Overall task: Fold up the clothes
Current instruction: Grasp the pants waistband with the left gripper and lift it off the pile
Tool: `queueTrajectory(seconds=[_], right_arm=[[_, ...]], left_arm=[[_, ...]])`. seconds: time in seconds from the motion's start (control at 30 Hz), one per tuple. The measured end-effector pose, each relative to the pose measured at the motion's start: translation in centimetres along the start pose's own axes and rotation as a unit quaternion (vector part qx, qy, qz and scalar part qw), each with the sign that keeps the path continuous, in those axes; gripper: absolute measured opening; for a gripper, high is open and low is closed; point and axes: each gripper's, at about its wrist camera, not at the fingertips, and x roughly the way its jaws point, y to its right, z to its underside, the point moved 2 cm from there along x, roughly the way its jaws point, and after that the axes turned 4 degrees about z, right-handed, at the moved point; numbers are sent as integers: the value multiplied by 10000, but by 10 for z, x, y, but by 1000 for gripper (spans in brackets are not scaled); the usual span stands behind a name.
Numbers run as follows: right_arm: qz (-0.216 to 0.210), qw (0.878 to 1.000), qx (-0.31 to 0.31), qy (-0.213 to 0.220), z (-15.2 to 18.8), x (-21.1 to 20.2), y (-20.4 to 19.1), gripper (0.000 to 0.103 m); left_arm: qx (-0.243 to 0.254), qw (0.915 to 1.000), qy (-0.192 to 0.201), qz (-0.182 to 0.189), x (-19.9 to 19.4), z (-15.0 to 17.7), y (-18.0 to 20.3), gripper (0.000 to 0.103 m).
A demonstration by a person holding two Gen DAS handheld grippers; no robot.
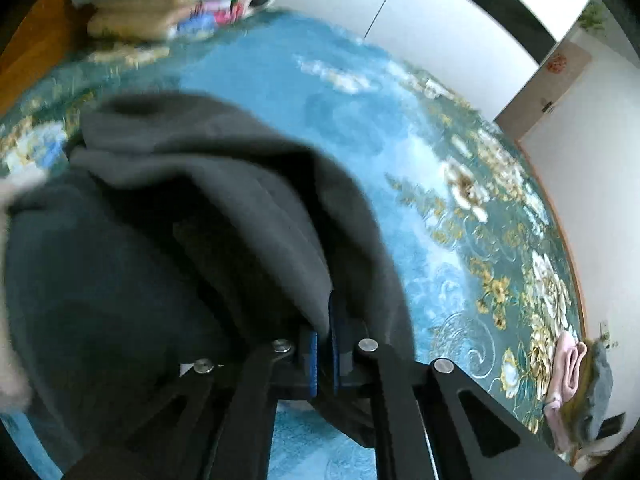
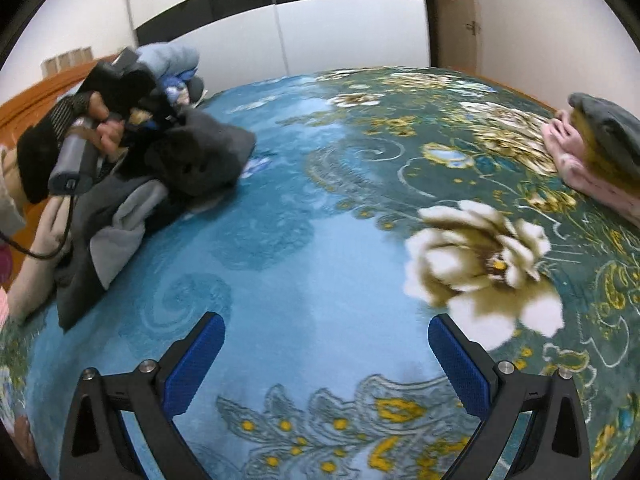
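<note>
While left claw [image 1: 325,344] pinches dark garment [image 1: 168,208], right claw [image 2: 326,360] gapes.

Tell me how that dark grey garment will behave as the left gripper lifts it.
The dark grey garment is probably floppy: it drapes in folds from the shut left gripper. Likely light, hanging from one pinch. It may drag across the blue floral blanket.

white wardrobe [image 2: 348,36] (black band)
</note>
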Motion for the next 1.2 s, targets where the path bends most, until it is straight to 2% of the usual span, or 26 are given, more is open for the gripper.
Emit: queueTrajectory(seconds=[0.07,0.2,0.37,0.43,0.53,0.63,0.7,0.73,0.8,0.83,0.9,0.97,1.03,1.1,1.13,1.2], right_arm=[[2,9999,108,126,-2,-9,9,103],[-17,9994,275,213,1,-21,22,103],[-86,9989,398,216,10,-34,32,103],[-100,9983,466,324,12,-43,37,103],[-86,9965,585,599,12,-66,49,103],[30,9935,774,834,13,-87,67,103],[159,9900,972,1011,13,-101,84,103],[267,9874,1112,1099,14,-108,95,103],[538,9794,1471,1272,17,-123,120,103],[663,9746,1667,1337,20,-130,132,103],[838,9653,2019,1430,27,-140,156,103],[960,9592,2289,1353,35,-144,178,103],[1070,9571,2381,1257,43,-145,188,103],[1109,9571,2425,1132,51,-144,193,103],[1070,9582,2438,1046,53,-140,193,103],[1019,9625,2332,936,52,-135,188,103]], left_arm=[[365,9987,358,-34,-28,2,17,4],[632,9918,992,496,-105,-11,31,4],[1415,9661,1806,1187,-211,-7,72,4],[1600,9564,1895,1541,-238,-3,91,4],[1973,9349,2175,1994,-283,11,130,4],[2312,9035,2341,2747,-327,33,167,4],[2557,8861,2505,2943,-347,39,184,4],[2603,8813,2535,3021,-352,42,189,4],[2490,8831,2376,3187,-346,42,190,5],[2399,8884,2274,3186,-335,38,189,5],[2212,9016,2085,3078,-311,31,180,5],[1933,9222,1793,2830,-275,32,162,5],[1645,9458,1413,2418,-228,37,134,5],[1381,9690,963,1808,-177,47,109,5],[1265,9783,731,1471,-152,50,96,5],[875,9916,294,908,-113,66,56,5]])
